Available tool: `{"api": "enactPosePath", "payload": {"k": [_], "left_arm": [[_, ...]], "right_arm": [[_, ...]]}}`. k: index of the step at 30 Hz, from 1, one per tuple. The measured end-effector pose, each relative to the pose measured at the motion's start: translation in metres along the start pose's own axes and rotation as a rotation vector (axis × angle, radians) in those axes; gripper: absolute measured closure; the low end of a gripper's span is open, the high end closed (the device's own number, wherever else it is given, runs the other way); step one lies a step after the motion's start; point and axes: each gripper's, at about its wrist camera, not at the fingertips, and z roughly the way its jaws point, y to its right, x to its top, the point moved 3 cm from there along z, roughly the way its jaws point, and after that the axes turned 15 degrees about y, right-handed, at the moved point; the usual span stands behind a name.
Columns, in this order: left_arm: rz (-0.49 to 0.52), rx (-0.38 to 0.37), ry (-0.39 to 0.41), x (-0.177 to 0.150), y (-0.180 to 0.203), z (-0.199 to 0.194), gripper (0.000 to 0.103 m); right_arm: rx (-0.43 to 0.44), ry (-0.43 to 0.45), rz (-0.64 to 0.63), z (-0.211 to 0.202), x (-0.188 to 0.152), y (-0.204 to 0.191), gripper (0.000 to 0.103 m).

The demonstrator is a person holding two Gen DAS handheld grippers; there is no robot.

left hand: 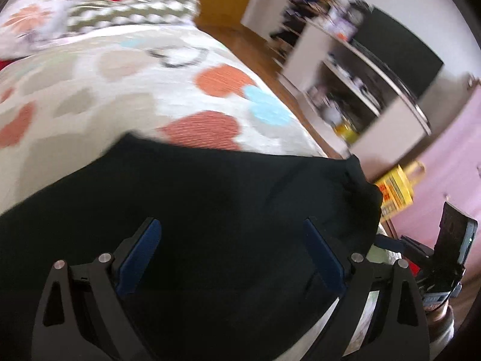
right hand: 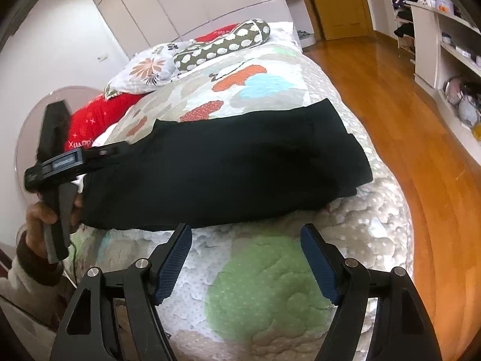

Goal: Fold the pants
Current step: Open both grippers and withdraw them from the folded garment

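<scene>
The black pants (right hand: 228, 165) lie folded in a long band across the patterned bedspread (right hand: 270, 270). In the left wrist view the pants (left hand: 195, 210) fill the lower frame. My left gripper (left hand: 231, 228) is open, its blue-padded fingers spread just above the black cloth and holding nothing. In the right wrist view the left gripper (right hand: 99, 152) shows at the pants' left end, held by a hand. My right gripper (right hand: 246, 237) is open and empty, hovering over the bedspread just in front of the pants' near edge.
Pillows (right hand: 144, 69) and a red cushion (right hand: 96, 114) lie at the bed's head. A wooden floor (right hand: 390, 105) runs along the right of the bed, with white shelves (right hand: 436, 45) full of items beyond. A yellow box (left hand: 393, 192) stands on the floor.
</scene>
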Motion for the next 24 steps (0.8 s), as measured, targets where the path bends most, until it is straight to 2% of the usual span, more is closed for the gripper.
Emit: {"api": "enactPosePath", "payload": {"k": [4,7,9,14,20,24], "left_arm": [[0.09,-0.111,-0.056,0.018,0.038,0.036,0.008],[0.231,-0.144,-0.098,0.026,0.071,0.063,0.008],[0.286,-0.169,-0.121,0.031,0.088,0.079,0.008],[0.259,-0.325,-0.217,0.045,0.12,0.12,0.008],[0.349,-0.393,-0.294,0.038,0.153,0.151,0.008],[0.361,-0.46,-0.368,0.028,0.174,0.167,0.008]], "right_arm": [[0.001,0.017,0.038,0.006,0.003,0.006,0.026],[0.017,0.03,0.077,0.011,0.004,0.009,0.023],[0.028,0.038,0.093,0.014,0.004,0.011,0.021],[0.052,0.069,0.134,0.017,0.002,0.017,0.02],[0.075,0.085,0.181,0.016,0.002,0.024,0.02],[0.061,0.088,0.227,0.023,0.003,0.029,0.02]]}}
